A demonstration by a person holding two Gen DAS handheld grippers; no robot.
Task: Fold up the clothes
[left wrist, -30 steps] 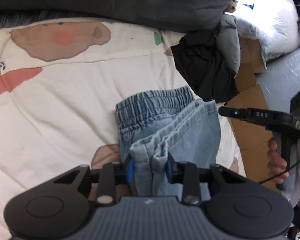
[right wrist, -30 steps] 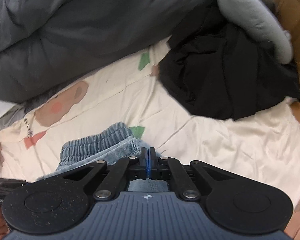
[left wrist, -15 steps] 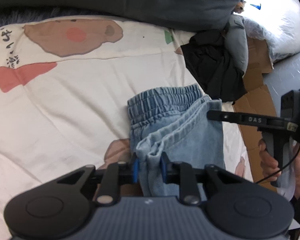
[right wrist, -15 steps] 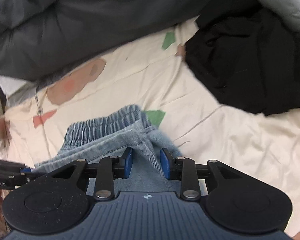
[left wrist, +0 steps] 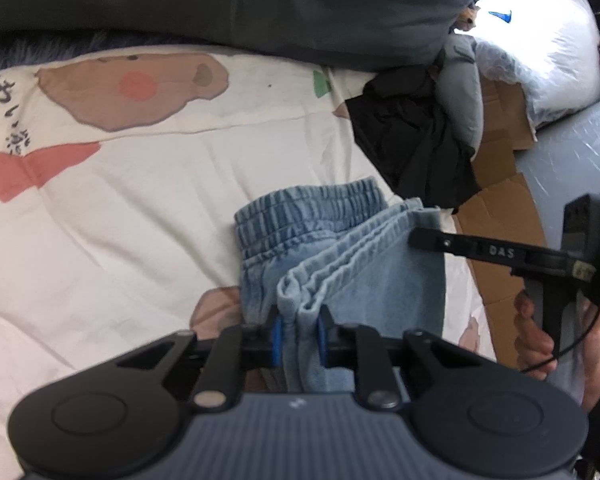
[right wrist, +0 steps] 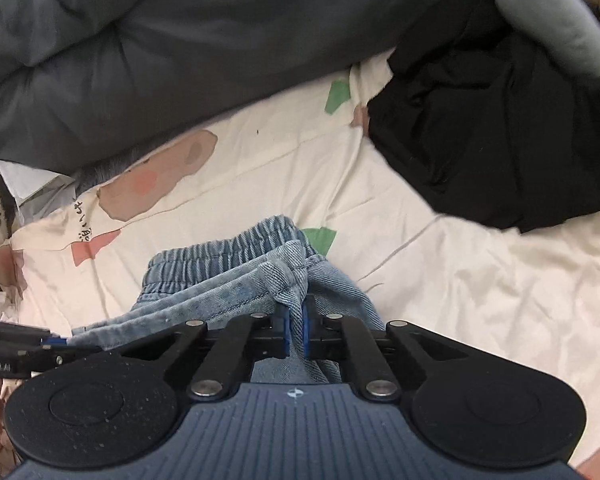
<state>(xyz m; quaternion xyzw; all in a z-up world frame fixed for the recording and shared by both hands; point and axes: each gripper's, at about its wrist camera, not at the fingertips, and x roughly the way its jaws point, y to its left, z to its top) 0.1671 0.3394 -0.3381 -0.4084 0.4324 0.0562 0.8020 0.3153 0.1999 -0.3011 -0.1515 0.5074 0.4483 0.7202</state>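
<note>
Jeans [left wrist: 340, 264] hem between both tools' pads

Cream cartoon-print bedsheet [left wrist: 140, 200], dark grey duvet [right wrist: 180, 40] along its far edge, flattened cardboard [left wrist: 496, 216] beside it.

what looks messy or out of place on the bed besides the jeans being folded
A black garment lies crumpled in a heap on the printed bedsheet, partly under a grey pillow, not folded. Flattened cardboard lies beside the bed. The jeans themselves look neatly stacked, hems lined up.
</note>
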